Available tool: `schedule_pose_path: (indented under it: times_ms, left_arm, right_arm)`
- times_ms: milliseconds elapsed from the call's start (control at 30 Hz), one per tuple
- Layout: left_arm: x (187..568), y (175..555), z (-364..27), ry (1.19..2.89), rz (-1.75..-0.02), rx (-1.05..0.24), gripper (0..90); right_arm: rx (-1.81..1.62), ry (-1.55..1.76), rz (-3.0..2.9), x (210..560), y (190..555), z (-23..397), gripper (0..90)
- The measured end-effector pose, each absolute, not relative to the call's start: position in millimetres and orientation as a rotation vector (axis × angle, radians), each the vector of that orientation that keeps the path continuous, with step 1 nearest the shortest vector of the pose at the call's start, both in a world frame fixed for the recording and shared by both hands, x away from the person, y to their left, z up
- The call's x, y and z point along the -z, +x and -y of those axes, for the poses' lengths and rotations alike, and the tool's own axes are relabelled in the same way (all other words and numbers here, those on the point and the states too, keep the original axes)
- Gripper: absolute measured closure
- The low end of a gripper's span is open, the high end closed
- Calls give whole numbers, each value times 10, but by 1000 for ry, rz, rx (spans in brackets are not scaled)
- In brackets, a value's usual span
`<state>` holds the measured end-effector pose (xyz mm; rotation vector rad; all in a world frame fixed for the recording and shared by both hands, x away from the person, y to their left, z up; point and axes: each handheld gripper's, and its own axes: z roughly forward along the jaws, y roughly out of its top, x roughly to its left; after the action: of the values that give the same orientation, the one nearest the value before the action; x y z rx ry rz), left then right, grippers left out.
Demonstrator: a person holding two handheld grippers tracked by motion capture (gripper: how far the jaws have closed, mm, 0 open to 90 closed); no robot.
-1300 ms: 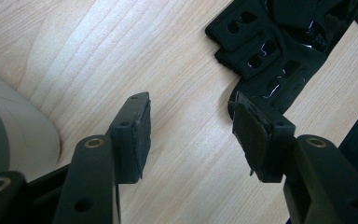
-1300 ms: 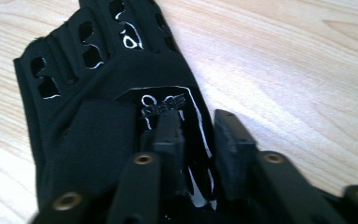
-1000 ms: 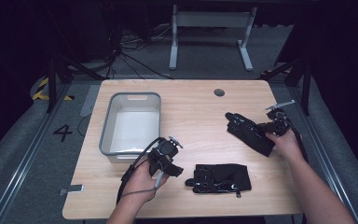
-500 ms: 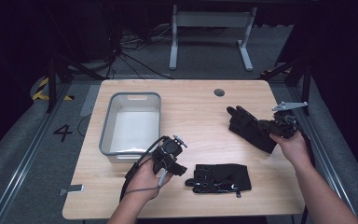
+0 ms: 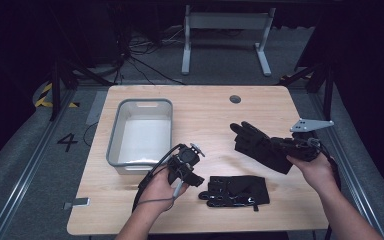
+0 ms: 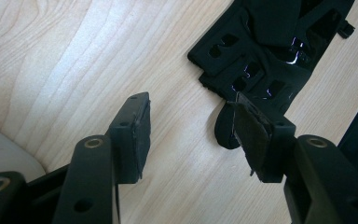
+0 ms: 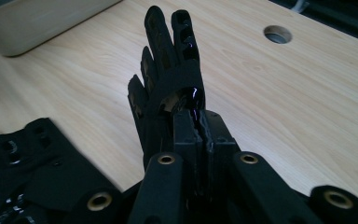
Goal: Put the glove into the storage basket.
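Black perforated glove (image 7: 168, 88) hangs pinched in the right tool (image 7: 198, 126); left tool (image 6: 191, 135) spread above pale wood-grain table (image 6: 65, 60)

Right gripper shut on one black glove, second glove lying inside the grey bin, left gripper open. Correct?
One slip: the second glove is not inside the grey bin. It lies flat on the table, beside the left gripper, as the high view shows. The rest holds: the right gripper is shut on one black glove, and the left gripper is open.
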<state>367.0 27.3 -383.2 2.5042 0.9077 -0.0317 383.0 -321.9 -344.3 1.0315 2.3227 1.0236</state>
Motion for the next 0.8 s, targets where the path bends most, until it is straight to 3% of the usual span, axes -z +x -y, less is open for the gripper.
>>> schedule_pose_path:
  times_ms: [400,800]
  left_arm:
    - [3808,3698,-306,2492,-911,32,468]
    - [3807,3695,-311,2487,-916,34,468]
  right_arm:
    - [-1040,943,-2381,3517,3558,2961,857]
    - [-974,872,-2382,3600,3509,2776,857]
